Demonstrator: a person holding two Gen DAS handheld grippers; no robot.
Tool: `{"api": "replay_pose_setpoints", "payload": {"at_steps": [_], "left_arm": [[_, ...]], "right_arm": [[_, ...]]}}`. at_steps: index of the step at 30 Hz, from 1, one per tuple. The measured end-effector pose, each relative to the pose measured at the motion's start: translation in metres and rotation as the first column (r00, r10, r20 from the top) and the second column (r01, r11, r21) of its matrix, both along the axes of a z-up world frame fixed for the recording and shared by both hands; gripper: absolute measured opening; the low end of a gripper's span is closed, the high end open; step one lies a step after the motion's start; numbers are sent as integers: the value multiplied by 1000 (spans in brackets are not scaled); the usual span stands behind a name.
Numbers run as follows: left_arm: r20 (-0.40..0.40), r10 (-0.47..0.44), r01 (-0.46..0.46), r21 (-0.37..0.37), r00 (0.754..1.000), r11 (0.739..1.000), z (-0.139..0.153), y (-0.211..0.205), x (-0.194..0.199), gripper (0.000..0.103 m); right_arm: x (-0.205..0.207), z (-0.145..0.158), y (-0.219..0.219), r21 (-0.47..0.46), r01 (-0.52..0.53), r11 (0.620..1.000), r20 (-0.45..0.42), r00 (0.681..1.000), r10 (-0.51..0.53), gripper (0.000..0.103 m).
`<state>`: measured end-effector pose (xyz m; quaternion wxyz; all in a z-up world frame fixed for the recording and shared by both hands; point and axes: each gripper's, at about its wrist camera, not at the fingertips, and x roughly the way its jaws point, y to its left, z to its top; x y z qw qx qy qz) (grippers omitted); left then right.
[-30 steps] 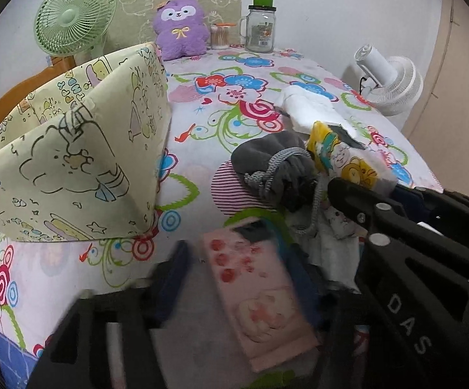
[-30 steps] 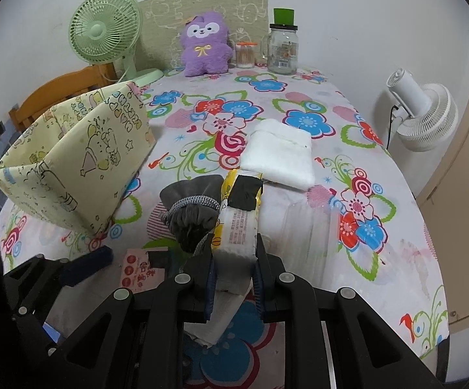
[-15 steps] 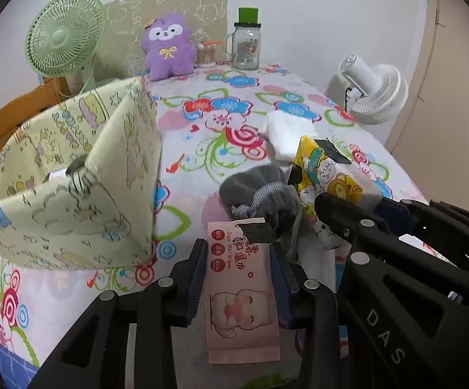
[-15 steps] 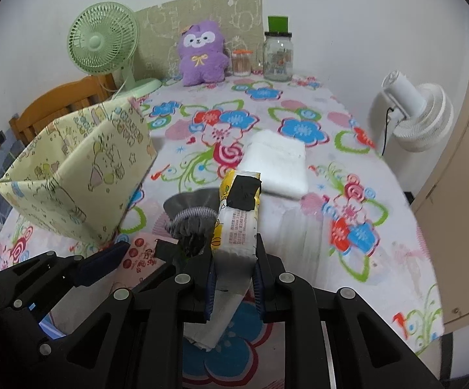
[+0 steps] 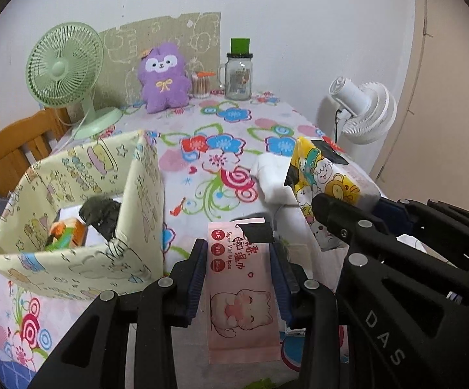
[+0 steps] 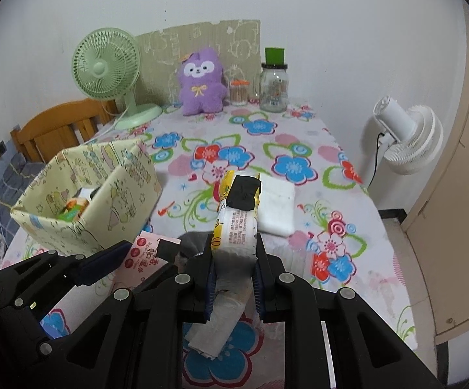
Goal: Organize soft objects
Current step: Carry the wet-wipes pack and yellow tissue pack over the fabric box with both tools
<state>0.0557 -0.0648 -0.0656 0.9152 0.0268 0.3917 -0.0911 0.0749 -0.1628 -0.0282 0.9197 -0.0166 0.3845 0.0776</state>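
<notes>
My left gripper is shut on a pink wet-wipes pack and holds it above the table, to the right of the yellow cartoon-print fabric box. My right gripper is shut on a yellow cartoon tissue pack, also lifted; it shows at the right in the left wrist view. The box holds a dark grey item and an orange-green item. A folded white cloth lies on the floral tablecloth. A grey pouch is mostly hidden behind the grippers.
A purple plush, a glass jar with a green lid, a small cotton-swab jar and a green desk fan stand at the table's back. A white fan stands off the right edge. A wooden chair is at the left.
The left gripper closed on the pink wipes pack and lifted it. Both grippers rose with their packs, so the box's inside now shows.
</notes>
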Motion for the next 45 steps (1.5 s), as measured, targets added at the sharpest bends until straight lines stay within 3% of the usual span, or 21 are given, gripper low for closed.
{"api": "replay_pose_setpoints", "payload": {"at_steps": [23,45], "left_arm": [[95,-15,13,16,995,1000,50,16,2,39],[108,28,-33,43,994,999,63,67,21,39]], "right_arm": [[0,52,15,18,1,1000,80,997,-2,22],[25,60,68,43,-55,998,84,995,51,22]]}}
